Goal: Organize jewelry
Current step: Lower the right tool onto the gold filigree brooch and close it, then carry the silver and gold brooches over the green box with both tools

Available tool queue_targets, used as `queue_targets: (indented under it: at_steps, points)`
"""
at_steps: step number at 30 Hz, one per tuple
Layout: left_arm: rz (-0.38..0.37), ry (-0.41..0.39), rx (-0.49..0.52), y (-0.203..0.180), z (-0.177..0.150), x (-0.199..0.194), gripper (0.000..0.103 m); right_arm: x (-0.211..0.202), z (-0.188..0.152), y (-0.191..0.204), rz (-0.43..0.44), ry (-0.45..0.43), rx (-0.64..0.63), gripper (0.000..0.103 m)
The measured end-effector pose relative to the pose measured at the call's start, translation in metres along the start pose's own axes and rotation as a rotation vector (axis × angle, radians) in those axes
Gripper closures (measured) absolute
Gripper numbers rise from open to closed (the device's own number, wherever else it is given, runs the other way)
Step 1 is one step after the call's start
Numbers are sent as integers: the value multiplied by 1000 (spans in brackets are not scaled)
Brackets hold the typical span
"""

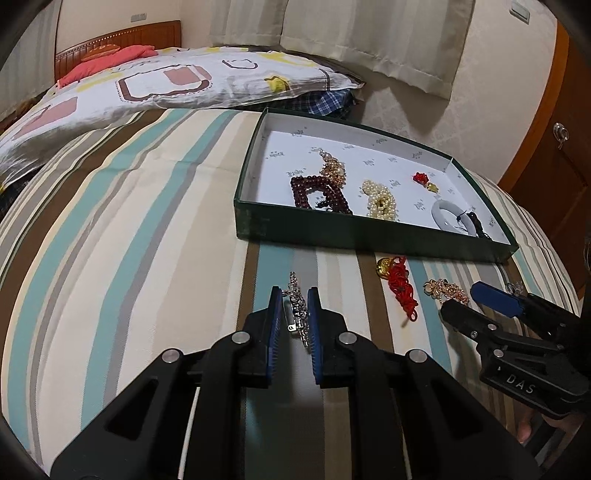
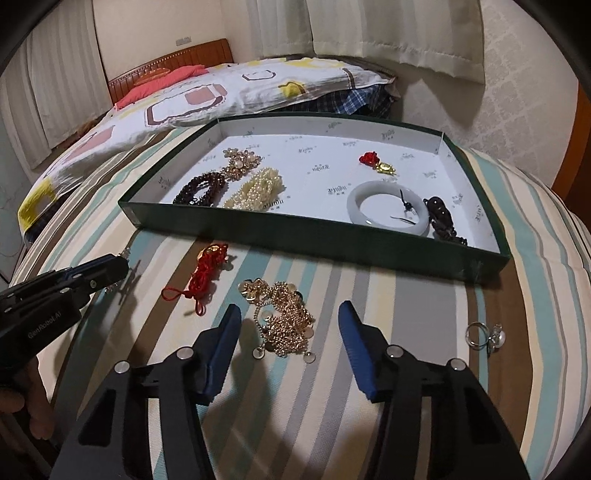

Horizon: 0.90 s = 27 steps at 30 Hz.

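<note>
A thin silver chain (image 1: 297, 314) lies on the striped bedspread, and my left gripper (image 1: 294, 291) is shut on it, blue pads either side. My right gripper (image 2: 290, 306) stands open over a heap of gold chain (image 2: 286, 328); its pads (image 2: 229, 332) are clear of the links. Between the two grippers lies a red knotted cord with a gold charm (image 2: 207, 273). A pearl ring (image 2: 484, 336) rests to the right. The green box (image 2: 295, 236) beyond holds dark red beads (image 2: 199, 192), a pearl strand (image 2: 258, 188), a white bangle (image 2: 388, 206) and other pieces.
A patterned quilt (image 2: 192, 96) and a wooden headboard (image 2: 170, 61) lie behind the box. Curtains (image 2: 399, 33) hang at the back wall. A wooden door (image 1: 554, 155) stands at the right. A hand (image 2: 22, 398) holds the left gripper's handle.
</note>
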<state>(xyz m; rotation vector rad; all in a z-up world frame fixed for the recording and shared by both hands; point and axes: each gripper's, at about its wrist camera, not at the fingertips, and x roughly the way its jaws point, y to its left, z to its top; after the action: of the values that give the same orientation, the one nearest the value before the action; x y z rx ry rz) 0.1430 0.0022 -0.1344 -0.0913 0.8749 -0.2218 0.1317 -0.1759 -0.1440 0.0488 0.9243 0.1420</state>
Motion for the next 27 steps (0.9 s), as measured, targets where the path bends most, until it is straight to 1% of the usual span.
queue_targets:
  at_steps: [1,3,5,6,8,10,27]
  points:
    - [0,0,0,0,0,0,89,0,0,0,-1,1,-1,53]
    - [0,-1,0,0,-1,0,89,-1,-1,0,0,0,-2,61]
    - [0,-2,2,0,-1,-1,89,-1,-1,-1,9,-1,-1,78]
    - [-1,-2,2,0,-1,-1,89,-2,-2,-3,15,-1,6,80]
    - [0,-3,4,0,-1,-1,89,-2,-1,-5,24,-3,17,89]
    - [-2,-5,6,-2,-1,-2,89,-5,-1,-7,26,-18,29,93]
    - [-8,-43,7,-9,7,-10,89,-27,6,-13,4,-152,40,94]
